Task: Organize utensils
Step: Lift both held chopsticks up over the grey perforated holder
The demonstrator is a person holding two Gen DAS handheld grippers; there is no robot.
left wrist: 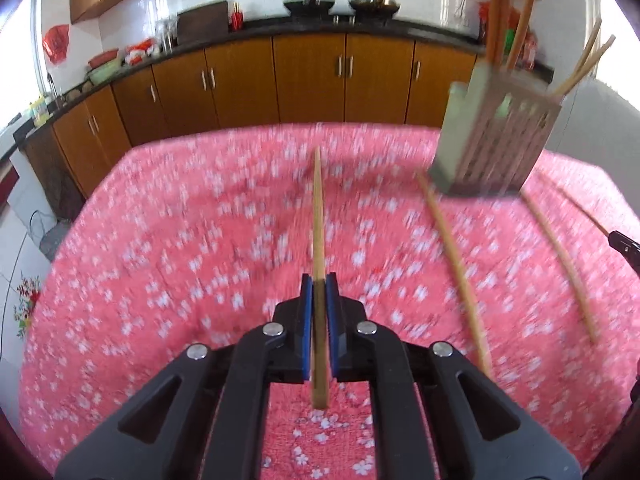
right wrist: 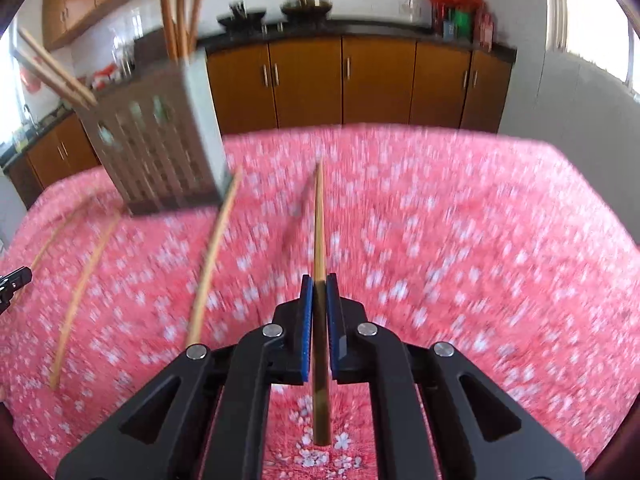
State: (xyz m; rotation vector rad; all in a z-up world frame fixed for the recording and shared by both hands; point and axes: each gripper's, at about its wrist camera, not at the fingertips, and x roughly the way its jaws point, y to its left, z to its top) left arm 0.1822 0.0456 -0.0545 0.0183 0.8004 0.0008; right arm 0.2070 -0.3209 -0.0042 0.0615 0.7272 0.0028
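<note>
My left gripper (left wrist: 319, 280) is shut on a bamboo chopstick (left wrist: 318, 216) that points forward above the pink flowered cloth (left wrist: 180, 240). My right gripper (right wrist: 319, 280) is shut on another bamboo chopstick (right wrist: 319, 220) in the same way. A grey slatted utensil holder (left wrist: 496, 140) with several chopsticks standing in it sits on the cloth, to the right in the left wrist view and to the left in the right wrist view (right wrist: 160, 152). Loose chopsticks lie on the cloth near it (left wrist: 456, 264), (left wrist: 564, 264), (right wrist: 214, 252), (right wrist: 82, 292).
The table sits before a run of brown kitchen cabinets (left wrist: 308, 76) with a dark counter holding woks and bottles. The right gripper's tip shows at the right edge of the left wrist view (left wrist: 624, 240). Both views are motion-blurred.
</note>
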